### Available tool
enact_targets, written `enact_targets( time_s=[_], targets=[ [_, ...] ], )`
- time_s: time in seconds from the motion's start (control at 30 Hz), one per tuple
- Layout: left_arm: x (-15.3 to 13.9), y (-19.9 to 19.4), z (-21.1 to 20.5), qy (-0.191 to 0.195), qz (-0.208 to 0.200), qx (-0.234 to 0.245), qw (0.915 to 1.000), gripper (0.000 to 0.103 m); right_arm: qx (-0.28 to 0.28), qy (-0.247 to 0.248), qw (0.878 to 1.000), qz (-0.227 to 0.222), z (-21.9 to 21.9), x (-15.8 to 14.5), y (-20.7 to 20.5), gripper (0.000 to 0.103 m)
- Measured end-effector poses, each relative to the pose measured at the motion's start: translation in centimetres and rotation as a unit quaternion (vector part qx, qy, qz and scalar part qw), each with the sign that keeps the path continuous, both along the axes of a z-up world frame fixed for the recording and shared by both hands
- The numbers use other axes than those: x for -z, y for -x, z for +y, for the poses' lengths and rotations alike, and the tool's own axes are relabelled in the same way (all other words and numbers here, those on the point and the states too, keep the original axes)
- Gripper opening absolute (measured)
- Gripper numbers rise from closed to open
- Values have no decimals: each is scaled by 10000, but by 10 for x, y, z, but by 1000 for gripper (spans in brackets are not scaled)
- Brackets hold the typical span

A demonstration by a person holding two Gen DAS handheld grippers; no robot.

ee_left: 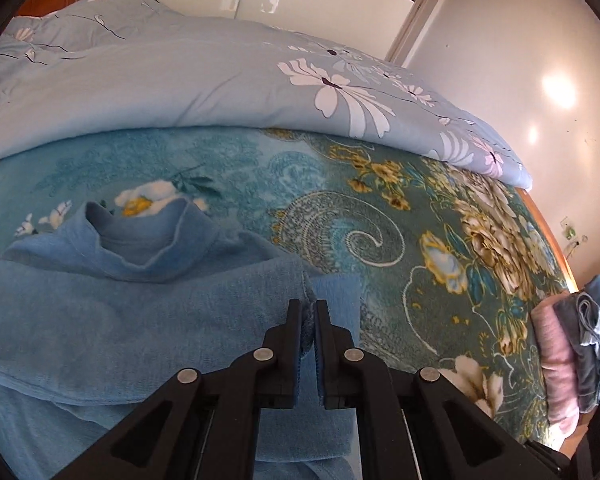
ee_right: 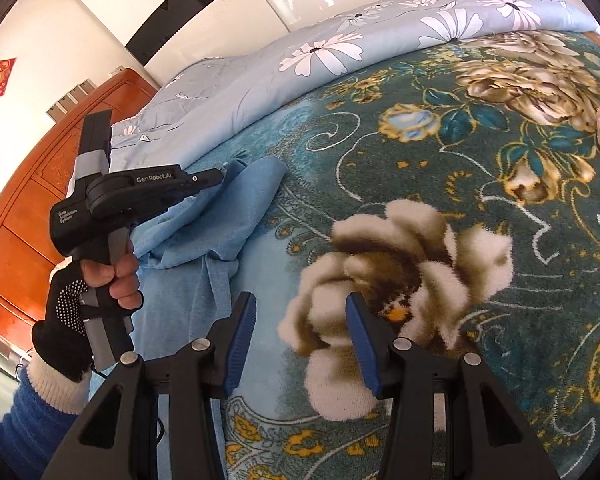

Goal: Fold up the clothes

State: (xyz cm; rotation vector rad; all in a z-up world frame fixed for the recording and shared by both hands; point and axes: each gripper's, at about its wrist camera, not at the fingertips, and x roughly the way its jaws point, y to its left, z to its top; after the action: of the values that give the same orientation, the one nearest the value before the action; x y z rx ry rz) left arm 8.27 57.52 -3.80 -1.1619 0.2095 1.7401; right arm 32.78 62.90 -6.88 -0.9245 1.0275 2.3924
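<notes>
A light blue turtleneck top [ee_left: 112, 312] of soft, slightly fuzzy knit is lying on the teal floral blanket [ee_left: 400, 248] that is covering the bed, at the blanket's left part as the left wrist camera sees it. Its high collar [ee_left: 140, 236] is standing open and slumped, pointing away from the camera toward the pale blue flowered duvet [ee_left: 204, 80] heaped along the far side of the bed. The body is running back from the collar toward the camera, so the garment's long axis is lying roughly from the near edge of the bed to the duvet. A folded panel of the same cloth is crossing the chest from left to right just below the collar, and its right edge is ending at the left gripper [ee_left: 309, 312].

The left gripper's jaws are standing almost pressed together, with only a narrow slit between them, and a small tuft of the blue knit is sitting in that slit; whether the blue pads are still squeezing it I cannot tell.

In the right wrist view a gloved hand [ee_right: 96, 284] is holding the left gripper over the rumpled blue top. The right gripper [ee_right: 300, 312] is hanging with its jaws spread apart and nothing between them, over a cream flower woven into the blanket, well apart from the top.

A stack of folded clothes [ee_left: 572, 340], pink, grey and blue, is sitting at the blanket's right edge.
</notes>
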Motion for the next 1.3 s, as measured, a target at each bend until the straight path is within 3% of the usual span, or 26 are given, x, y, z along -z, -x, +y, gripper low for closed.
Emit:
enact_targets(
  time_s=[0.07,0.13,0.2,0.3,0.4,0.47,0.6,0.7,0.93,1.0,1.03,1.07,1.13,1.3],
  targets=[
    [-10,-2,-13,-197,-260,236,9992,17,-5,33,10000,52,0,-1,3,48],
    [-23,-1,-31,-413,-402,401,9975,41,-64,35,9999,144,-1,-6,10,48],
    [-39,5,-56,-629,-319,419,9966,46,-158,51,9995,262,-3,-12,22,48],
    [-53,33,-102,-436,356,-315,9979,52,-381,131,9979,514,-7,-21,50,48],
    [-47,75,-145,232,1143,-1386,9835,55,-548,416,9951,707,-5,-22,85,48],
    [-29,107,-168,630,979,-1855,9757,55,-479,705,9937,725,2,-14,106,48],
    [7,147,-203,675,270,-2212,9725,55,-210,1074,9922,590,13,2,139,48],
    [23,154,-210,622,41,-2156,9745,56,46,1112,9933,324,19,14,151,48],
    [35,155,-217,569,-142,-2086,9762,57,227,1347,9900,353,24,28,168,48],
    [35,155,-218,564,-170,-2086,9762,58,272,1372,9895,362,22,29,171,37],
    [35,155,-219,570,-175,-2085,9762,58,235,1348,9901,309,19,28,175,26],
    [34,155,-220,575,-180,-2085,9762,58,199,1325,9907,257,16,27,179,8],
    [33,154,-221,593,-167,-2075,9763,58,153,1095,9937,160,10,20,184,4],
    [32,154,-225,465,-248,-2036,9776,58,-27,311,9985,442,-7,-19,170,3]
  ],
)
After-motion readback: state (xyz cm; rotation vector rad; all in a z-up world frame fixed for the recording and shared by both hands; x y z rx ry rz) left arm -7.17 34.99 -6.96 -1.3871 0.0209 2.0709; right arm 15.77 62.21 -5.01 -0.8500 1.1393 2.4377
